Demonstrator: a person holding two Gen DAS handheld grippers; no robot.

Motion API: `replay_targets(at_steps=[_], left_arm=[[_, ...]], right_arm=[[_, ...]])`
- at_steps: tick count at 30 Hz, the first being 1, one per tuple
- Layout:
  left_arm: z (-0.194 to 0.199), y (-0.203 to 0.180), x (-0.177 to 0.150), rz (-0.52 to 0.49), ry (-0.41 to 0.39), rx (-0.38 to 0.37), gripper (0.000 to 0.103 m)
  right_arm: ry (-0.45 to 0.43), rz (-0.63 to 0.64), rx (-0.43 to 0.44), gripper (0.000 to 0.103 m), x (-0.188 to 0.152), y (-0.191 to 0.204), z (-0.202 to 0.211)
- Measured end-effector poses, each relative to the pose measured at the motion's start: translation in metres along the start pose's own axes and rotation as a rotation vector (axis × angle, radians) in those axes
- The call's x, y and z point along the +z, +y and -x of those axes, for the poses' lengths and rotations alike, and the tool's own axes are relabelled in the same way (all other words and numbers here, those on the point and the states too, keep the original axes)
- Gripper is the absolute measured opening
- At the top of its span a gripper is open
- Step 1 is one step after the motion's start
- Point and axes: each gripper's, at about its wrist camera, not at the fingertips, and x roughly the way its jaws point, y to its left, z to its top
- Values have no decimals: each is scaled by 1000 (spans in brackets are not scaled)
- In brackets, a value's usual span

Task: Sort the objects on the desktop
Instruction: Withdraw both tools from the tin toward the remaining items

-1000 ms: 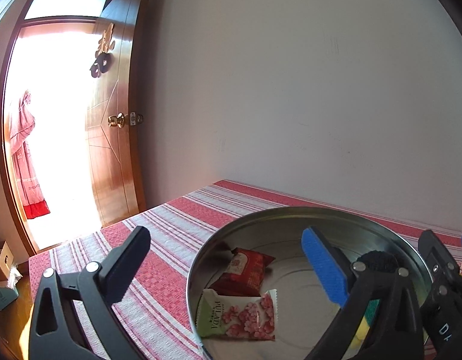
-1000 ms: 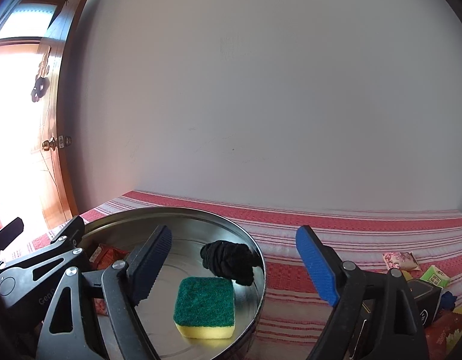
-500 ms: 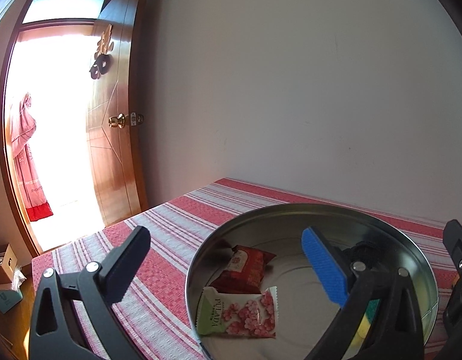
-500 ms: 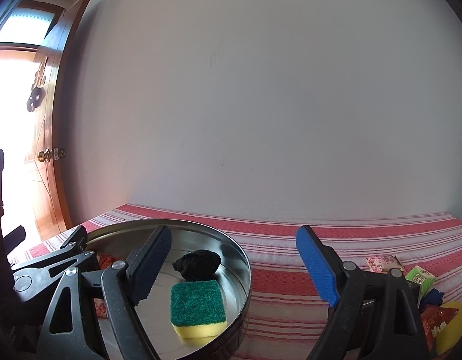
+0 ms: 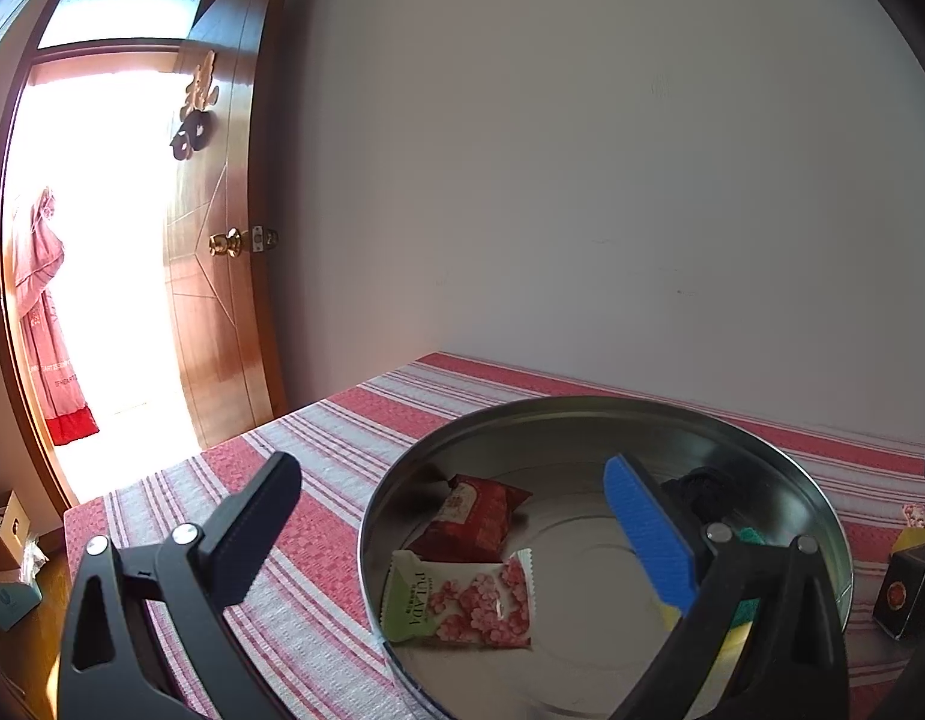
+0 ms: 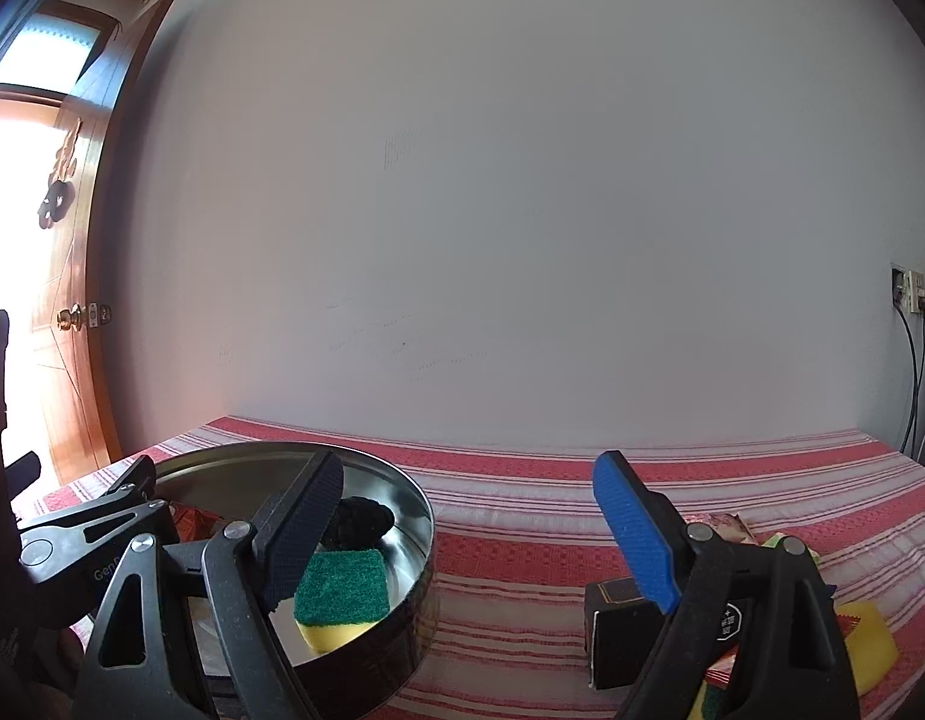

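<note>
A round metal tin sits on the red striped tablecloth. It holds a red snack packet, a green and pink snack packet, a black wad and a green and yellow sponge. My left gripper is open and empty, over the tin's left side. My right gripper is open and empty, over the cloth just right of the tin. A black box, a yellow sponge and small packets lie at the right.
The wall runs along the back edge of the table. An open wooden door stands at the left beyond the table's left edge. A wall socket with cables is at the far right. The black box also shows in the left wrist view.
My right gripper has moved to the right, away from the tin, so the loose items at the right come into view. My left gripper has barely moved.
</note>
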Motion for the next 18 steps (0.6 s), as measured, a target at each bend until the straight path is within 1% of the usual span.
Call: replay_targets(at_steps=[7,9,10,13,18], left_arm=[[10,-8,-3,-19,0,-33,102],[13,-10,-3,-26,0,-44,102],[15,-12,-4,-29,1,-49,102],[19,-16,-6,-33,2,-61,102],[32,-27,-8,-40,-7,-106,102]], right_arm=[[-20,14,-32,89,-1,-15,12],[-23,15,-41,93,-2,-21,15],[-25,15,-48,94,-2,-22,16],[-39,21,-68,94,-3,-31,24],[-58,33,-102,94,-5,-49,41]])
